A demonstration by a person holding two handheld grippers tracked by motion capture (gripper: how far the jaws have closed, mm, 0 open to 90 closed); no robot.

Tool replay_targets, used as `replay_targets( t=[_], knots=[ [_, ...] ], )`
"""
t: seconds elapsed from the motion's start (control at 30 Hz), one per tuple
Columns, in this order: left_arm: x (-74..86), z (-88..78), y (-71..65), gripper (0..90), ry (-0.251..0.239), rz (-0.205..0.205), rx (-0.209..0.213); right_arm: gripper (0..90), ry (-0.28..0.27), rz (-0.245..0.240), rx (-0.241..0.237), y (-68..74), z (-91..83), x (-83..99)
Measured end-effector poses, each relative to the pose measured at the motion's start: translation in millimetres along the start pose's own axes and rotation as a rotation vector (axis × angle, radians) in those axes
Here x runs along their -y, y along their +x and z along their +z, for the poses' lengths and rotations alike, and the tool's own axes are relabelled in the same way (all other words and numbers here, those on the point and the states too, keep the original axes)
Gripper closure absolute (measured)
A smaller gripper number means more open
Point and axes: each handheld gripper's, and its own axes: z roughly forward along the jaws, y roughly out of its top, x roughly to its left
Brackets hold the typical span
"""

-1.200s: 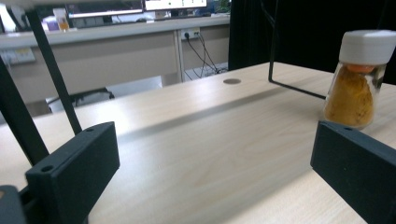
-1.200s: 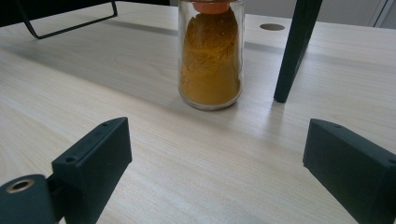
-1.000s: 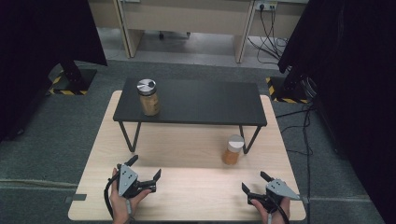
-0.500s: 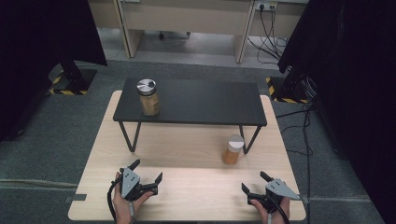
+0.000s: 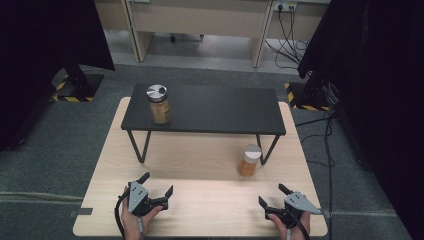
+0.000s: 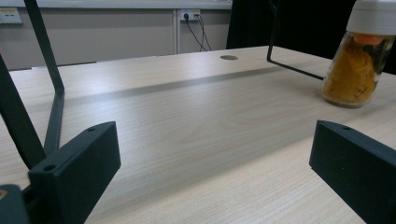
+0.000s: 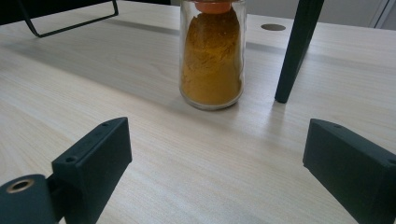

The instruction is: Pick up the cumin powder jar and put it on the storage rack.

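High view. A light wooden table (image 5: 200,205) stands on grey carpet (image 5: 60,145), with dark curtains (image 5: 45,40) at both sides and beige desks (image 5: 200,20) along the far wall. A black bench-like shelf (image 5: 220,110) on thin metal legs rests on the table's far half. On its left end stands a glass jar (image 5: 159,104) with a silver lid, holding tan powder. A second jar (image 5: 249,160), white-capped and filled with orange-yellow powder, stands on the table just beside the shelf's right front leg (image 5: 268,149). The left gripper (image 5: 156,184) and right gripper (image 5: 272,195) sit at the near edge, each with jaws spread apart and holding nothing.

Left gripper view. Both jaws are parted over bare wood; the orange-powder jar (image 6: 359,56) stands to the far right, the shelf legs (image 6: 51,79) at left.

Right gripper view. The jaws are released; the orange-powder jar (image 7: 212,56) stands ahead between them, well apart, a shelf leg (image 7: 296,51) just beside it.
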Motion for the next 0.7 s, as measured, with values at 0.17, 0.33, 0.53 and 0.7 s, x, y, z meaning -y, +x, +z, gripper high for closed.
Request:
replay_targets(
  t=[0.17, 0.33, 0.53, 0.7],
  knots=[
    [0.3, -0.3, -2.1, 1.2, -0.002, 0.011, -0.003, 8.0, -0.001, -0.006, 0.000, 0.3, -0.1, 0.3],
    [0.6, -0.5, -2.6, 1.2, -0.003, 0.016, -0.002, 8.0, -0.002, -0.006, -0.001, 0.2, -0.2, 0.5],
    [1.0, -0.7, -2.3, 1.2, -0.005, 0.012, -0.002, 8.0, -0.004, -0.009, -0.001, 0.3, -0.3, 0.7],
    [0.9, -0.6, -2.2, 1.2, -0.004, 0.012, -0.001, 8.0, -0.004, -0.017, 0.001, 1.3, -0.4, 0.8]
  ],
)
